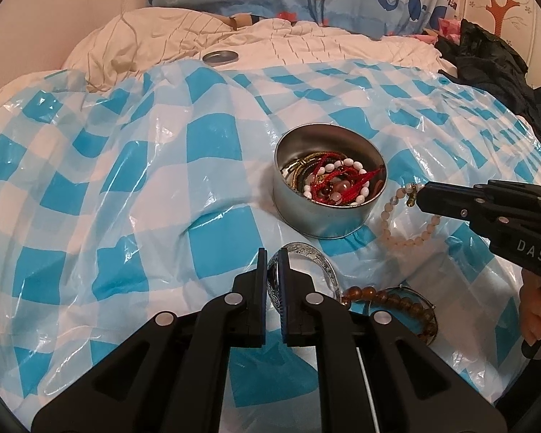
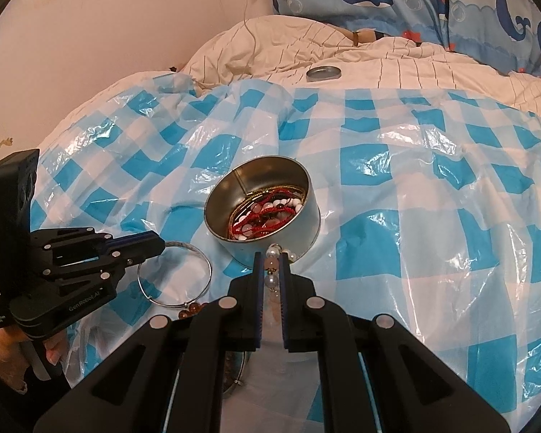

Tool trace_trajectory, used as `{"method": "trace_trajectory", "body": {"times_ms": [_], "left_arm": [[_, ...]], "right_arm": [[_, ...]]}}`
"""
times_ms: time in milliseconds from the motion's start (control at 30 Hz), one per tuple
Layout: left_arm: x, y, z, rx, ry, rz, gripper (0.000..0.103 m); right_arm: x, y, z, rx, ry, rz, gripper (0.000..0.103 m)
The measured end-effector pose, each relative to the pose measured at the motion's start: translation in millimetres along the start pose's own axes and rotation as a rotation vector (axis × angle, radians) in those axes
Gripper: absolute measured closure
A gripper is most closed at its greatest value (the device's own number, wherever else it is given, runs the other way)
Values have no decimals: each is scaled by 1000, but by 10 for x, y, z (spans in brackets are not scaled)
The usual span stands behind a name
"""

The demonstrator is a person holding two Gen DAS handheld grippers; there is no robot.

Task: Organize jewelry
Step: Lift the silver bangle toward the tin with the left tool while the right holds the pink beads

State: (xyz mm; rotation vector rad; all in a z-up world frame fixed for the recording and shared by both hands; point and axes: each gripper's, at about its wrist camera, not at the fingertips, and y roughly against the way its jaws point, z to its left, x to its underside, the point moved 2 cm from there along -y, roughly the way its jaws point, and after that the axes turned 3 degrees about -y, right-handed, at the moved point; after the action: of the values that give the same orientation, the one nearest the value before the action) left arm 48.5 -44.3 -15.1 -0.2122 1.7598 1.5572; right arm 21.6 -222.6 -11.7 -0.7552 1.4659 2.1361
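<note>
We see a round tin (image 1: 328,202) standing on a plastic sheet (image 1: 126,187) spread over a bed, with bracelets (image 1: 337,180) heaped inside it. Its lid (image 1: 220,57) lies far behind on the quilt (image 1: 306,41). Near us lie a bangle (image 1: 308,263) and, right of it, a beaded bracelet (image 1: 396,299).

Brown bead bracelet (image 1: 393,297): near end hidden behind left gripper (image 1: 273,258) linkage; right wrist view shows only a few beads. Pale bead bracelet (image 2: 272,269): mostly hidden below right gripper (image 2: 272,263) fingers there. Jewelry in tin (image 1: 328,216) is a tangle, lower pieces hidden.
</note>
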Motion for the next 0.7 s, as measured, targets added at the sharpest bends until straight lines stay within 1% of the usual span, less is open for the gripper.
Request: {"method": "trace_trajectory", "body": {"times_ms": [133,300,400,433,500,567,700], "left_arm": [[-6,1,-15,4,-4,-1,98],[20,-81,-2,12,-2,36,98],[36,-103,-10,14,-6,43,98],[35,-96,-11,16,-5,38,99],[27,-68,4,35,10,24,103],[7,-19,48,62,39,3,103],[-23,30,128,86,81,-19,103]], "right_arm": [[-4,13,-7,-5,-2,-6,94],[-11,19,-16,-6,-5,-9,94],[-19,31,-21,-7,-8,-13,94],[-23,36,-21,-7,-9,-15,94],[-27,50,-30,-8,-12,-19,94],[-35,62,-40,-9,-16,-23,94],[-47,79,-62,-9,-24,-28,94]]}}
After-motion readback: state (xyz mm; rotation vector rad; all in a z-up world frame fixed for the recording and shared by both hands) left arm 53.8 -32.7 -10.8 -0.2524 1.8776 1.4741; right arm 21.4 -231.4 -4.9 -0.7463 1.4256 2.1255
